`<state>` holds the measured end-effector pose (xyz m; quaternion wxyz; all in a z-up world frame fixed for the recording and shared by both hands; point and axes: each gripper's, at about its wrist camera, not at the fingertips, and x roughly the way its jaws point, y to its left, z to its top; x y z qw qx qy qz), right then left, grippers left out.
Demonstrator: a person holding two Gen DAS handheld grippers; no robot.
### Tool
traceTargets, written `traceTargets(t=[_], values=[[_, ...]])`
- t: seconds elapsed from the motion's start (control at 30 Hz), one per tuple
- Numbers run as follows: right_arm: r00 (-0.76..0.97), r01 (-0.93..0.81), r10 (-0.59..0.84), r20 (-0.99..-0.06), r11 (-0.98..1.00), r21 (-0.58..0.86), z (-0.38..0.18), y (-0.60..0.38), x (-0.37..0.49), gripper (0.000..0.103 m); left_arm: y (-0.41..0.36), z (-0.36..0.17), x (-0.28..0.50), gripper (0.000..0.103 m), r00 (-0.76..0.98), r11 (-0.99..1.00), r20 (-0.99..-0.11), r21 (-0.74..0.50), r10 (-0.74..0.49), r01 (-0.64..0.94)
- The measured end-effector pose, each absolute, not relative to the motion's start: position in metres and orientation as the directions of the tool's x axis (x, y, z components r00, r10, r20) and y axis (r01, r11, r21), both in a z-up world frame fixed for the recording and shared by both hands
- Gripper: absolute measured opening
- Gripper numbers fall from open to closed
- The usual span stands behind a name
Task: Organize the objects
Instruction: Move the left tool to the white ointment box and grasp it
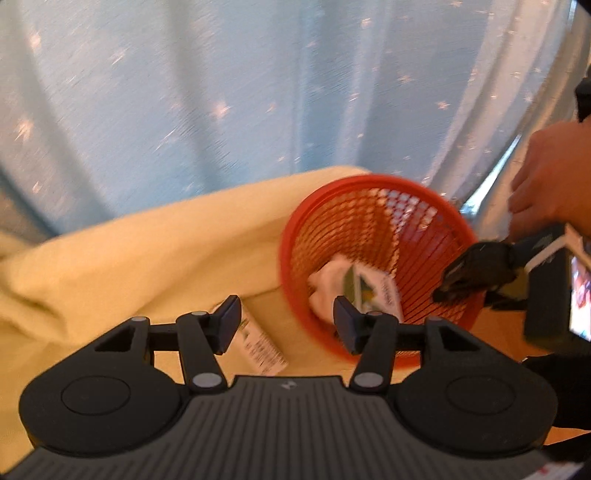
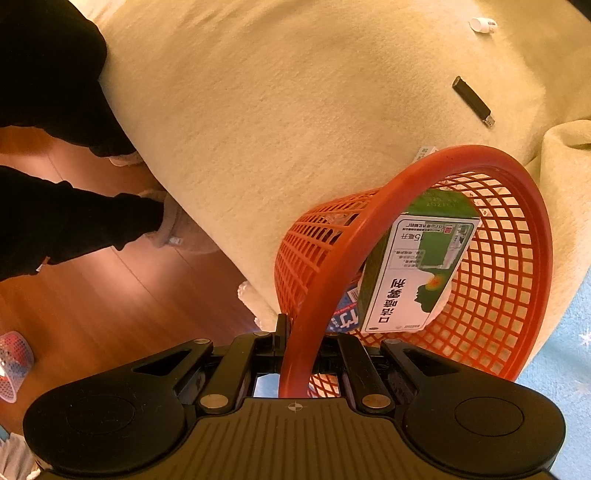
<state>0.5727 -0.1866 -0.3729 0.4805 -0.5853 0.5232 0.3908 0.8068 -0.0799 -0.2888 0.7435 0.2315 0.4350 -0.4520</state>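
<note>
The right gripper [image 2: 295, 332] pinches the rim of the red basket [image 2: 517, 295], tipped on the cream blanket [image 2: 295, 110]. A green medicine box [image 2: 417, 273] lies inside. The left gripper [image 1: 286, 323] is wide open, holding nothing.

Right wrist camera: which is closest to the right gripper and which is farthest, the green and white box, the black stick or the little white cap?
From the right gripper, clamped on the red plastic mesh basket:
1. Green and white cardboard box, inside the basket.
2. Black stick, beyond the rim on the cream blanket.
3. Small white cap, top right.
</note>
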Motion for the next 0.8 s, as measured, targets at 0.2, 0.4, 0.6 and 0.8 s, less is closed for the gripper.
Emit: traceTargets(t=[0.2,0.4,0.6,0.8], values=[[0.142,-0.989,-0.238,-0.961,0.007,-0.148,-0.372,-0.186,0.574,0.002,-0.051,-0.299,0.811,0.050,0.251,0.566,-0.873,-0.034,-0.417,0.823],[0.137,-0.990,-0.240,-0.961,0.009,-0.143,-0.370,-0.185,0.576,0.002,-0.027,-0.312,0.811,0.050,0.274,0.637,-0.887,-0.030,-0.373,0.770],[0.130,-0.990,-0.245,-0.961,0.012,-0.137,-0.369,-0.184,0.577,0.002,-0.018,-0.338,0.810,0.050,0.278,0.685,-0.902,-0.027,-0.331,0.728],[0.126,-0.991,-0.249,-0.960,0.011,-0.133,-0.370,-0.185,0.577,0.002,-0.017,-0.368,0.811,0.050,0.291,0.736,-0.902,-0.042,-0.319,0.675]])
